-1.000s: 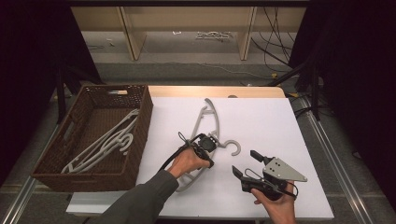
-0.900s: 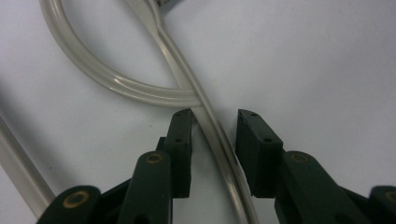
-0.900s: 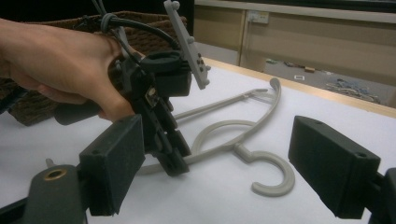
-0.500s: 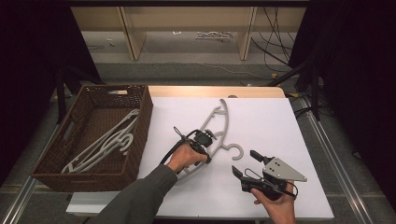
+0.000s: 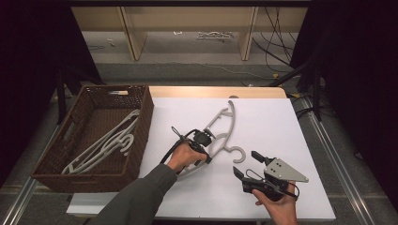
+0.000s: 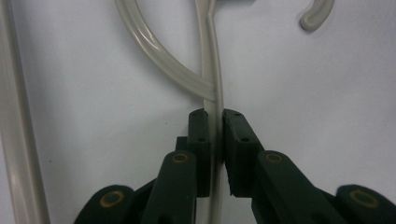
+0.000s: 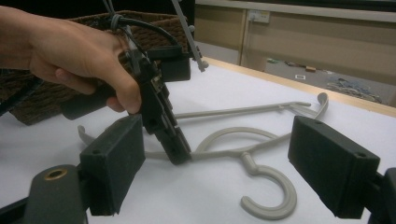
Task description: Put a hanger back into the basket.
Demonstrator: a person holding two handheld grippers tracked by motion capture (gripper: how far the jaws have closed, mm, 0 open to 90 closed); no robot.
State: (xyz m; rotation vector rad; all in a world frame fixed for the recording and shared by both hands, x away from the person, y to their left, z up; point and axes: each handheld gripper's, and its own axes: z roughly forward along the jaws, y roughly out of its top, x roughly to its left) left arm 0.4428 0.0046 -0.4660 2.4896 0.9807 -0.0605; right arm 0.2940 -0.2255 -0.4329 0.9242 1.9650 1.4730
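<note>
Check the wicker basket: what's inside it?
The wicker basket holds pale grey hangers, lying flat and overlapping; at least two, exact count unclear. The near wall hides the floor closest to the person, so anything tucked there can't be told.

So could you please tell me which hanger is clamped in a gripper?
The hanger on the white table, clamped by the left gripper; the others lie in the basket.

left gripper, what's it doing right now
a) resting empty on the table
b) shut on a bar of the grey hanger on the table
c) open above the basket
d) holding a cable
b: in the left gripper view the left gripper has both pads pressed on a thin bar of the grey hanger, which lies on the white table.
</note>
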